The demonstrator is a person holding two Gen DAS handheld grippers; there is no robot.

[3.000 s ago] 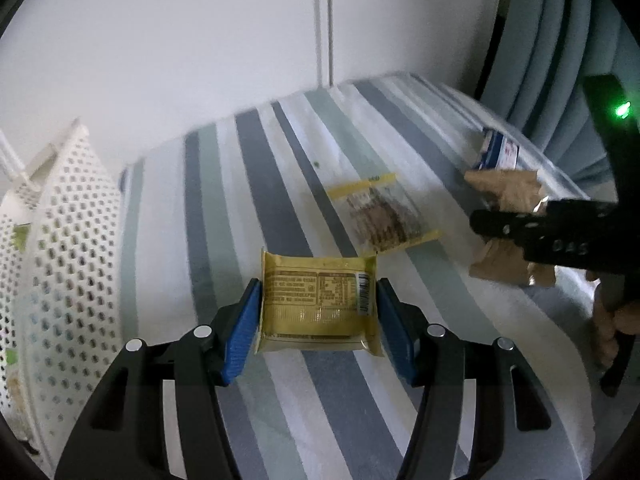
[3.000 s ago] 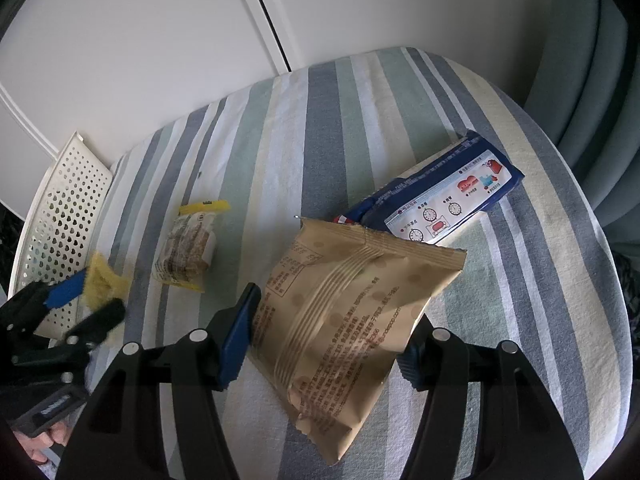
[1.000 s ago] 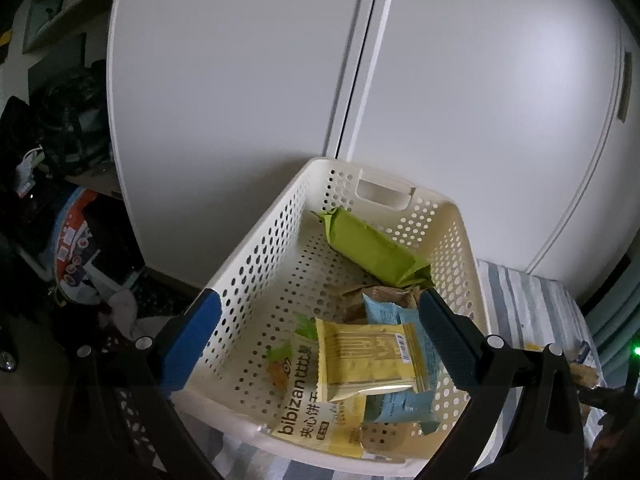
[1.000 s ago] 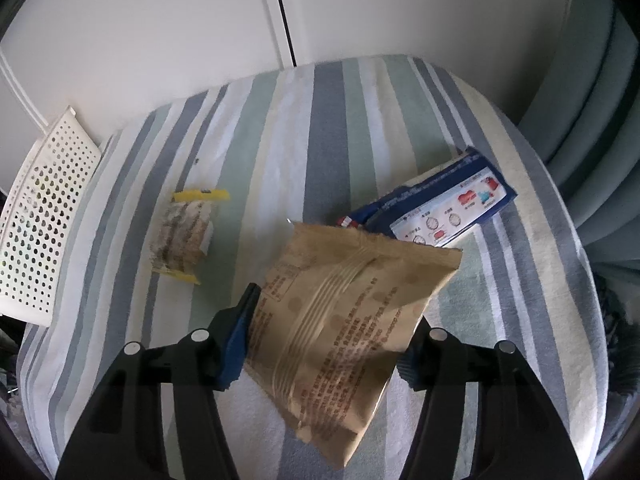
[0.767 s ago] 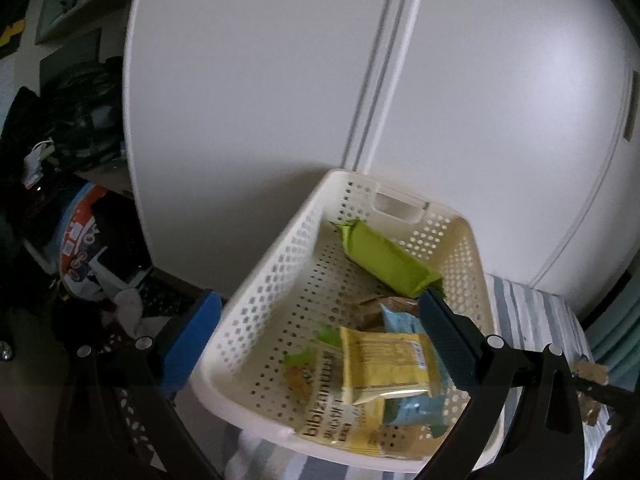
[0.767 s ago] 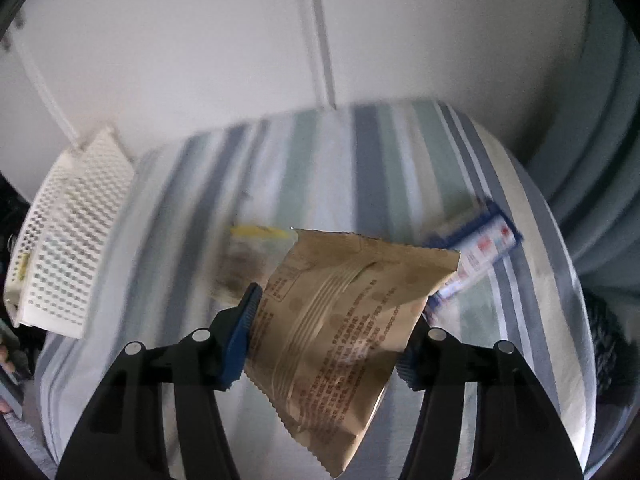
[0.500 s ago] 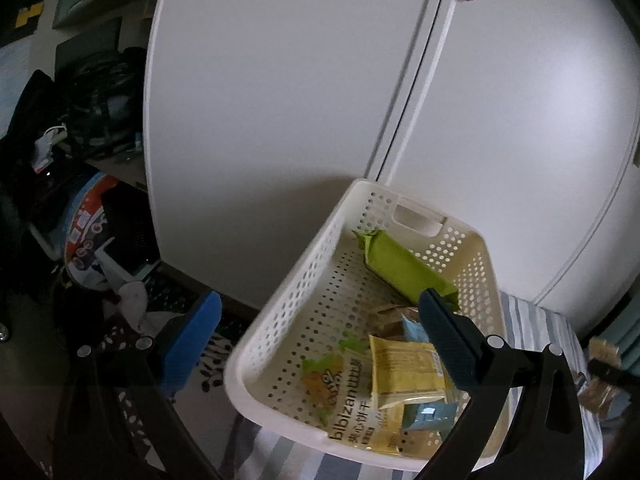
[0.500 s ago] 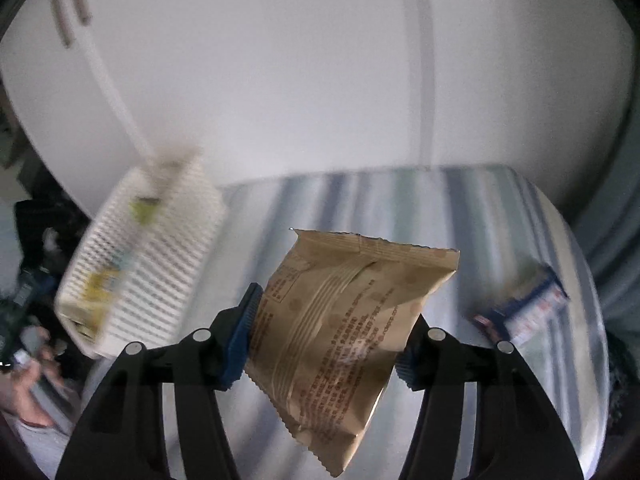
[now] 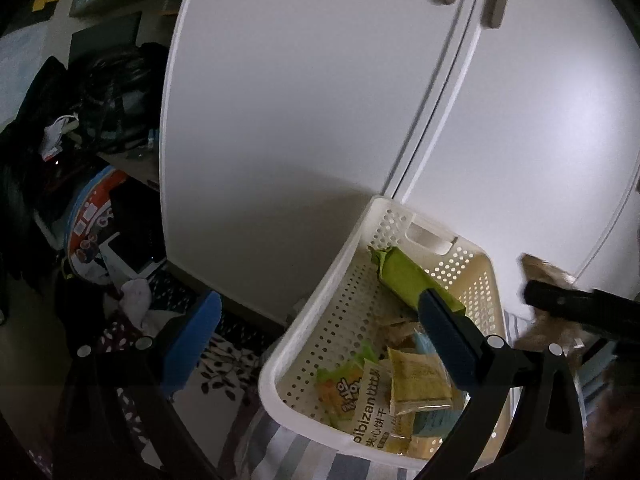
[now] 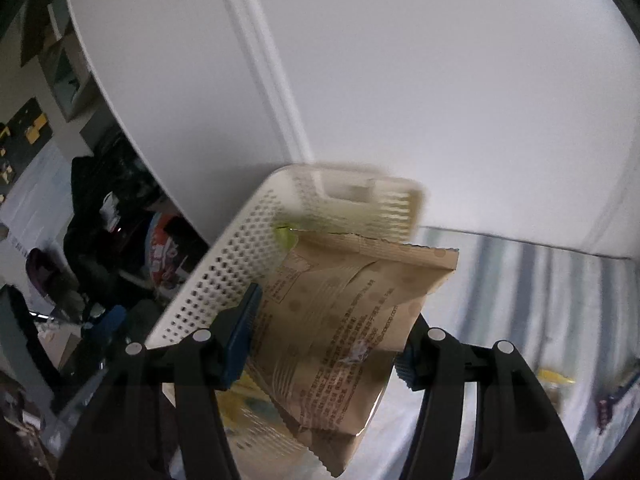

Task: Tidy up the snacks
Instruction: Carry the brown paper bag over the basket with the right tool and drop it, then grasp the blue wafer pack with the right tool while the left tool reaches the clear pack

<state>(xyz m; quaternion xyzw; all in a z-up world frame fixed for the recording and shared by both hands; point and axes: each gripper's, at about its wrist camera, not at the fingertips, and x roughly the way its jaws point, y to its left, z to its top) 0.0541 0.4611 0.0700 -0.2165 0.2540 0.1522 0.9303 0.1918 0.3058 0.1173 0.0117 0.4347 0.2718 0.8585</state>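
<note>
Pads of the right tool (image 10: 326,336) pinch a tan bag (image 10: 344,320) across its width, blue faces pressed into both side edges, so the bag hangs in the air with its serrated top seal upward and its lower end sagging toward the camera. The bag looks light and puffy: a kraft-coloured film pouch, matte, printed with small text and pale dots, creased where the pads bite. Such film is probably slick and crushable, and whatever is inside is likely brittle, so a hold across the flat sides near the middle, as here, seems safer than one on a seal. The bag hovers just in front of the basket (image 10: 224,276), near its right-hand rim and not yet inside.

Over on the other side, the left tool (image 9: 320,340) stands spread wide and empty, blue pads well apart, above the basket's near corner. From that view the basket (image 9: 320,320) is a cream plastic tub with perforated walls, a rounded rim and a cut-out handle. Inside lie a green bar (image 9: 416,284), a yellow packet (image 9: 420,380), a biscuit pouch (image 9: 360,396) and something pale blue below. The basket sits on a striped cloth (image 10: 520,280), against white cabinet doors (image 9: 360,100). Dark clutter fills the floor to the left.
</note>
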